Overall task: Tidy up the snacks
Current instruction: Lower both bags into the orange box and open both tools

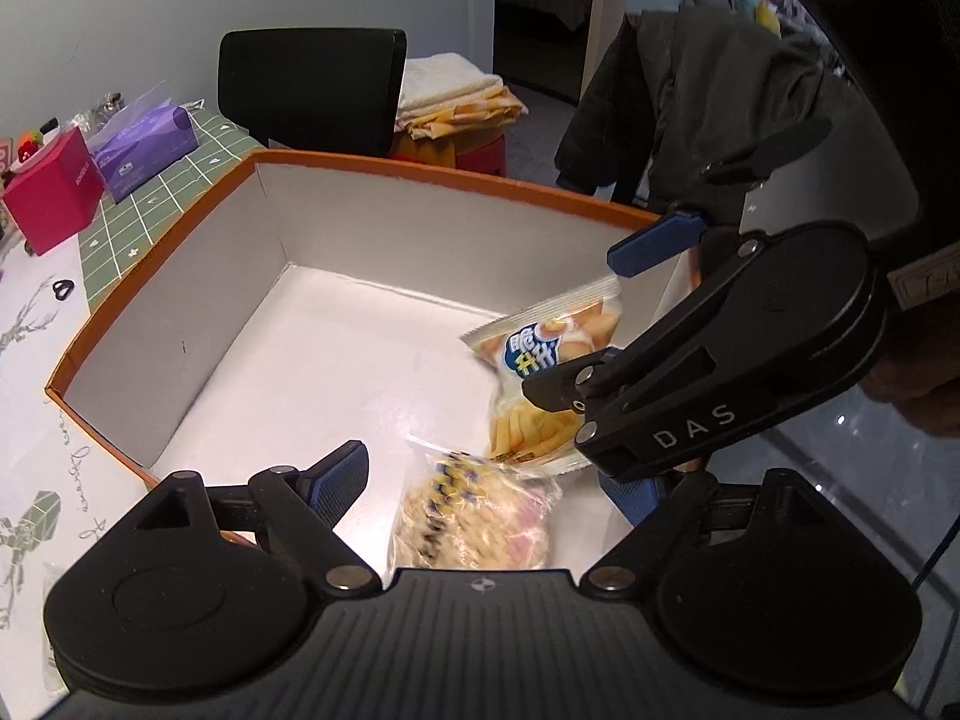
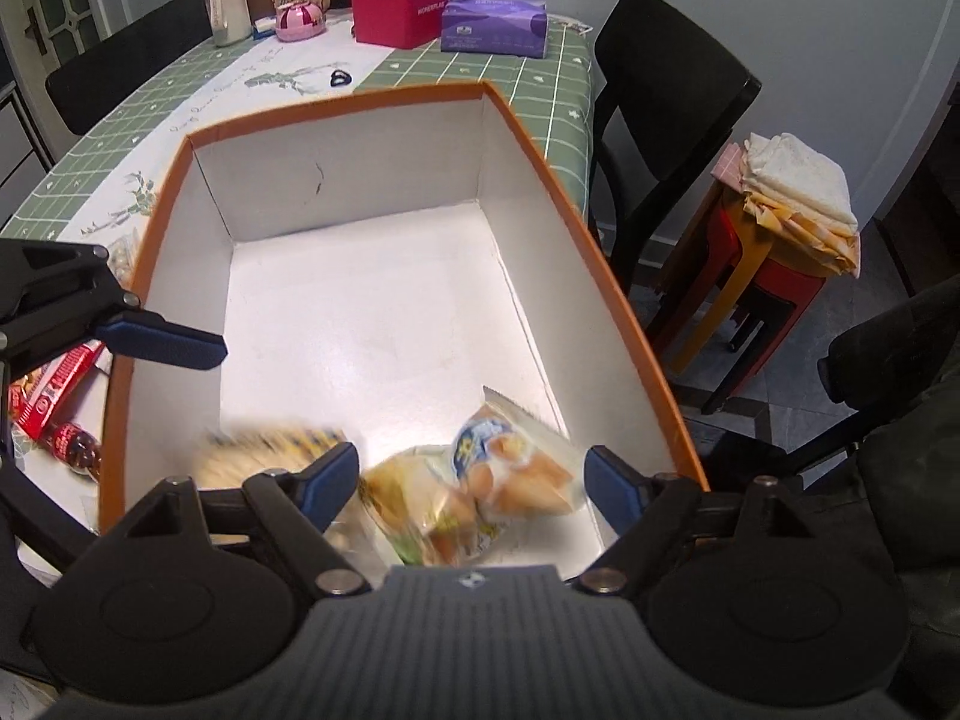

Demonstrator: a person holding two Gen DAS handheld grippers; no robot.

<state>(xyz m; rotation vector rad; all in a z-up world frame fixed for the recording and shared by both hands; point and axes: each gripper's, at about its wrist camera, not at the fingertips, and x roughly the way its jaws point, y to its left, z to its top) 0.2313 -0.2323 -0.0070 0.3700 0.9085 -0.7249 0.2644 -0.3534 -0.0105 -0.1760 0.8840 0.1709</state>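
Both the left tool (image 1: pixel 480 480) and right tool (image 2: pixel 471 480) gape wide and empty above the orange box (image 2: pixel 630 300), where 2 light, crinkly, slippery snack packets (image 2: pixel 516 468) lie blurred in the near corner, probably best pinched by a sealed edge

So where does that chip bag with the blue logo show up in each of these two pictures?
Left wrist view: the chip bag stands tilted at centre right in the orange-rimmed box, partly behind the right gripper.
Right wrist view: the same bag lies at bottom centre, between that gripper's open blue fingers.
Shared landmark: the purple tissue pack on the table beyond the box.
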